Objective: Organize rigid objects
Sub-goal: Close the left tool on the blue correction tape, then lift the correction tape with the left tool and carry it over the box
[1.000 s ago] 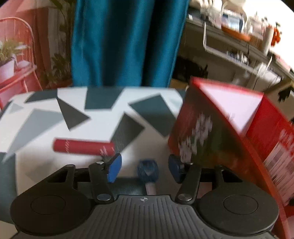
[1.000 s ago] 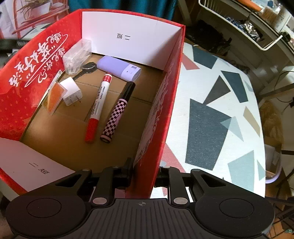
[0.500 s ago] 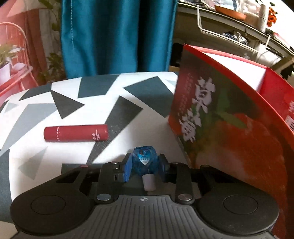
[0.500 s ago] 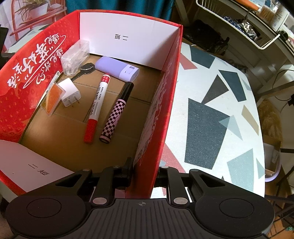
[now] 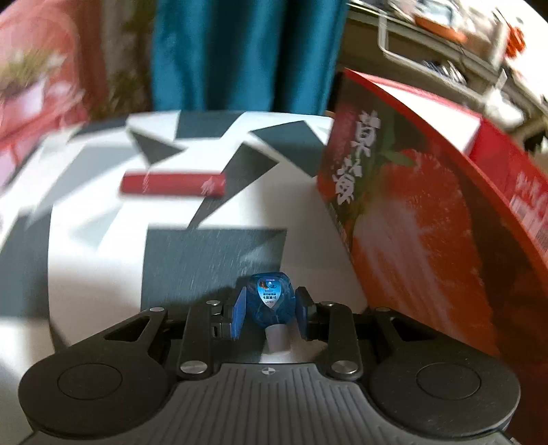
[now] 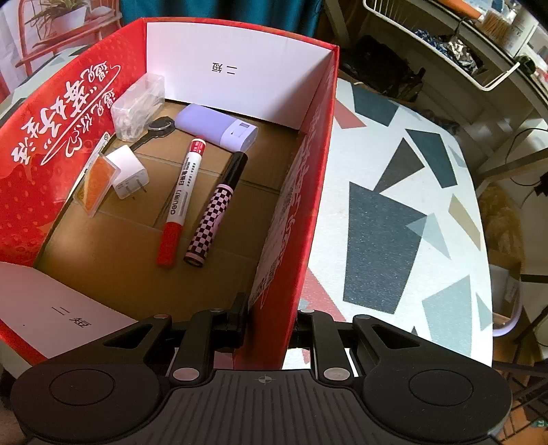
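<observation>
Blue translucent screwdriver handle [image 5: 270,303], labelled, white-collared, pinched between fingers [image 5: 238,316].

A teal curtain [image 5: 246,54] hangs at twelve o'clock behind the patterned table [image 6: 383,219]. A wire shelf [image 6: 455,51] sits at two o'clock; at ten, blurred, perhaps a potted plant [image 6: 61,13].

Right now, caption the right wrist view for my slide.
Right gripper clamps the red box wall; markers, charger and power bank lie inside.
</observation>
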Demonstrator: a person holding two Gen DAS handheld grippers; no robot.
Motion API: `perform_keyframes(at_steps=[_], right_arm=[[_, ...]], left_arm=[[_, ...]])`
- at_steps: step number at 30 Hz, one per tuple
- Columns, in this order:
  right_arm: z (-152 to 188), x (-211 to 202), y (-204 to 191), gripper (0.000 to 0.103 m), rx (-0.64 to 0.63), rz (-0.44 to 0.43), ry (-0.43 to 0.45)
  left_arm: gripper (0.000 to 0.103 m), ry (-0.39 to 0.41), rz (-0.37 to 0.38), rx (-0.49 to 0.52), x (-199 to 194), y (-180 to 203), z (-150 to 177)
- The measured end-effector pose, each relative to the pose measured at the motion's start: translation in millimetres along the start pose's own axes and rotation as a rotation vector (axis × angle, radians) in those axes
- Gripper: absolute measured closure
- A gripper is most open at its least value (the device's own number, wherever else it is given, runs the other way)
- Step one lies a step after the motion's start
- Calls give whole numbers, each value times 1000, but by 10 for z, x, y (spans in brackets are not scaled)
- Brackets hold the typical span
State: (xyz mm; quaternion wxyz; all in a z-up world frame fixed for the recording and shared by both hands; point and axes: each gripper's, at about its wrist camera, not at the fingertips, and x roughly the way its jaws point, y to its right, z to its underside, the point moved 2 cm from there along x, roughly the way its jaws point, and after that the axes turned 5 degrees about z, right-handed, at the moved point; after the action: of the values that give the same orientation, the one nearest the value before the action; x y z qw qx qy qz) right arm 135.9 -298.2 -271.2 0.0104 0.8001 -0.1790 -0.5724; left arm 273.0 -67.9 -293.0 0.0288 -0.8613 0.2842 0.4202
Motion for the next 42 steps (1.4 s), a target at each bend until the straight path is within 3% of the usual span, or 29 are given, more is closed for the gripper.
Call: perform_keyframes(at_steps=[9,15,19,37,42], right_arm=[[-3,-6,-35,85,-12,14,2],[-1,-8,-30,85,-12,15,4],[-2,-8,-32,85,-11,15,5],[1,-12,-28,84,-13,12,8],[1,-12,-25,85,-13,14,10]], left_arm=[[71,23,-19,-114,-340,-271,142],[71,59,-35,-116,-476,-273,58],[71,77,-5,-99,-531,-201,-90],[71,218,156,197,-822,751,-839],[71,194,212,307,-722,1088,-852]])
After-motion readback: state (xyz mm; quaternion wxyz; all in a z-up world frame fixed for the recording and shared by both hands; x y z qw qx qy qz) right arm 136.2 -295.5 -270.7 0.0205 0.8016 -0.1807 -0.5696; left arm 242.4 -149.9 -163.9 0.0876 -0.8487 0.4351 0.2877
